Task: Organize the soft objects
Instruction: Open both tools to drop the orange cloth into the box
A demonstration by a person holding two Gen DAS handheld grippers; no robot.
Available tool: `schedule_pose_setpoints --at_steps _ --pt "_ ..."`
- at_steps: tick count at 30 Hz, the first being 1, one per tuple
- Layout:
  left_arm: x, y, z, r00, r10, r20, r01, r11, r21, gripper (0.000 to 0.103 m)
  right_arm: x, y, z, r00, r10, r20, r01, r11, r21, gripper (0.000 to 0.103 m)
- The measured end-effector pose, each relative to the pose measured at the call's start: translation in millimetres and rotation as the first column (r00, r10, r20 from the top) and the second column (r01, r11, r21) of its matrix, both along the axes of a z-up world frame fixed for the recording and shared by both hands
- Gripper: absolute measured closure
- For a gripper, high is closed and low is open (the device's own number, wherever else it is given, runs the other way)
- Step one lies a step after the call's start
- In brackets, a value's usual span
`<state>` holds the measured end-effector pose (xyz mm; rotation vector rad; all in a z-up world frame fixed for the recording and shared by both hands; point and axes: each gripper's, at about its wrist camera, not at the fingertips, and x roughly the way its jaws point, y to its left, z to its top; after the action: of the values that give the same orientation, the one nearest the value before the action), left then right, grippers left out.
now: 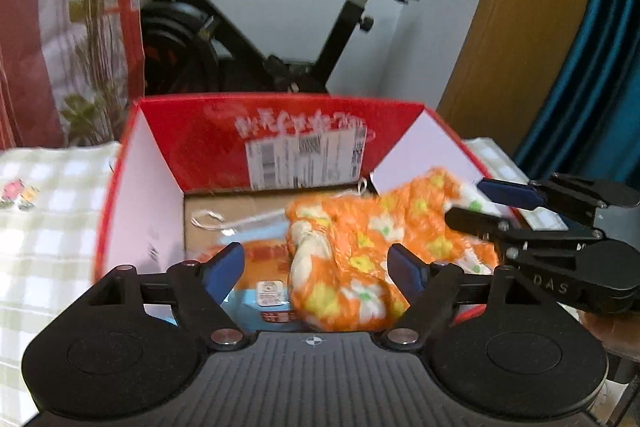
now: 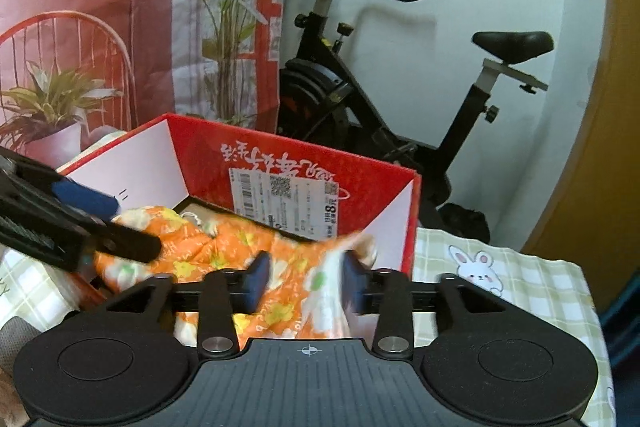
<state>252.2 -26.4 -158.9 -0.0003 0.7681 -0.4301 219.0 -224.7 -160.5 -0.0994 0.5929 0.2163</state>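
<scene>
An orange cloth with white and yellow flowers (image 1: 360,247) lies bunched in an open red carton (image 1: 280,99) on the table. My left gripper (image 1: 314,267) is open wide over the carton's near side, and the cloth's knotted end sits between its blue pads without being pressed. My right gripper (image 1: 484,205) reaches in from the right, its fingers apart around the cloth's pale corner. In the right wrist view the cloth (image 2: 224,247) spreads across the carton (image 2: 296,147). A blurred fold hangs loosely in the right gripper (image 2: 306,281). The left gripper (image 2: 136,227) comes in from the left.
A light blue packet (image 1: 264,307) and a white string (image 1: 216,219) lie on the carton's cardboard floor. A green checked tablecloth (image 1: 48,227) covers the table. Behind stand a black exercise bike (image 1: 248,39), a red printed backdrop (image 2: 100,7), a wooden door (image 1: 516,27) and a blue curtain (image 1: 592,67).
</scene>
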Motion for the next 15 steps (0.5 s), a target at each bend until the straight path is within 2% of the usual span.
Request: schedule_pose_setpoints --at_steps 10,13,15 --pt "-51 43 24 0.998 0.004 0.055 -0.004 1.000 -0.005 0.024 -49 1 19 0.997 0.062 0.042 -0.064 0.997 0.036 0.054" --pt "-68 55 23 0.999 0.010 0.049 -0.010 1.000 -0.014 0.029 -67 2 21 0.995 0.083 0.052 -0.086 0.994 0.062 0.054" --pt "-74 61 19 0.999 0.012 0.034 -0.011 1.000 -0.025 0.036 -79 2 20 0.995 0.087 0.059 -0.091 0.993 0.079 0.054"
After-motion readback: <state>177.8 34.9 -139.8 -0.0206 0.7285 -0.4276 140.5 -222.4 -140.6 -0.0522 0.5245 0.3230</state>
